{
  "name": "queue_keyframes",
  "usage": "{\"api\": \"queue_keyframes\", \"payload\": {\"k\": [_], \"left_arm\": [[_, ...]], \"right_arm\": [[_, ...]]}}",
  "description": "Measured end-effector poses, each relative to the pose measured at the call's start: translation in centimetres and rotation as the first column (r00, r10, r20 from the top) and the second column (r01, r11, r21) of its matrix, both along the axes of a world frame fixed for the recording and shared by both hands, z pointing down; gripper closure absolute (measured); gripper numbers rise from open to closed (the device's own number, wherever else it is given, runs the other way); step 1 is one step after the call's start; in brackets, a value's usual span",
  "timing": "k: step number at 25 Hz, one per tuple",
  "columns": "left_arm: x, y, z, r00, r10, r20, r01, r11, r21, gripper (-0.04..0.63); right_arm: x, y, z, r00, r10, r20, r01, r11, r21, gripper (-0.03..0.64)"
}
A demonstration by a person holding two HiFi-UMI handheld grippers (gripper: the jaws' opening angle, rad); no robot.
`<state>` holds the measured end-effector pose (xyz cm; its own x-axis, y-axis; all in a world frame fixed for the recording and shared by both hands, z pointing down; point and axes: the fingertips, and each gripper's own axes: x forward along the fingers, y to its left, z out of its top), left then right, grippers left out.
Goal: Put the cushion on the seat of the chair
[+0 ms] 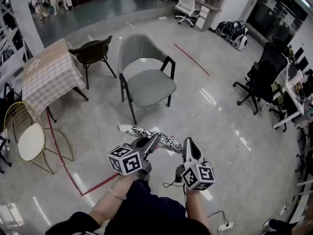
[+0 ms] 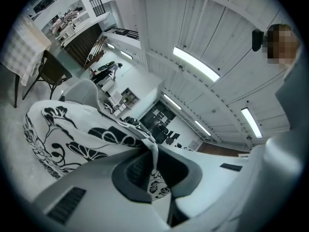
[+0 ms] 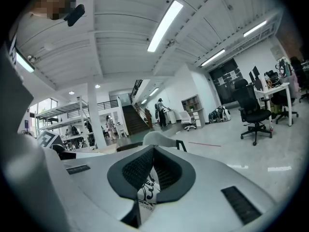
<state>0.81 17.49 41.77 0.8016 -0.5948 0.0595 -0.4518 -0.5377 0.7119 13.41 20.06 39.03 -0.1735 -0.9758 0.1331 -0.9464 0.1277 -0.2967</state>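
Observation:
The cushion (image 1: 146, 132) is flat, white with a black floral print, and hangs level over the floor between both grippers. My left gripper (image 1: 153, 141) is shut on its near edge. My right gripper (image 1: 189, 143) is shut on its right corner. In the left gripper view the cushion (image 2: 82, 134) spreads out left of the closed left gripper (image 2: 155, 164). The right gripper view shows a fold of patterned cushion cloth (image 3: 146, 191) pinched in the right gripper (image 3: 153, 170). The grey chair (image 1: 150, 86) with black legs stands ahead, its seat bare; its chair back (image 3: 157, 138) shows beyond the jaws.
A dark chair (image 1: 93, 53) and a table with a checked cloth (image 1: 49, 75) stand to the left of the grey chair. A gold wire chair (image 1: 24, 131) is at the near left. A black office chair (image 1: 266, 77) and desks are at the right. Red tape (image 1: 68, 173) lines the floor.

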Motion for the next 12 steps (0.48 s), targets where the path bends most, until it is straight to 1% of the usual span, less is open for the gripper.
{"api": "queue_keyframes", "payload": {"k": [5,12], "left_arm": [[0.1,-1.8,0.1,1.0,0.012,0.001,-0.012,1.0,0.007,0.568],[-0.5,-2.6,0.1,1.0,-0.006,0.012,0.006,1.0,0.009,0.568]], "right_arm": [[0.0,-1.9,0.0,1.0,0.005,0.024,-0.005,1.0,0.02,0.601],[-0.9,-2.9,0.3,0.999,-0.012,0.036,0.012,1.0,0.018,0.601]]}}
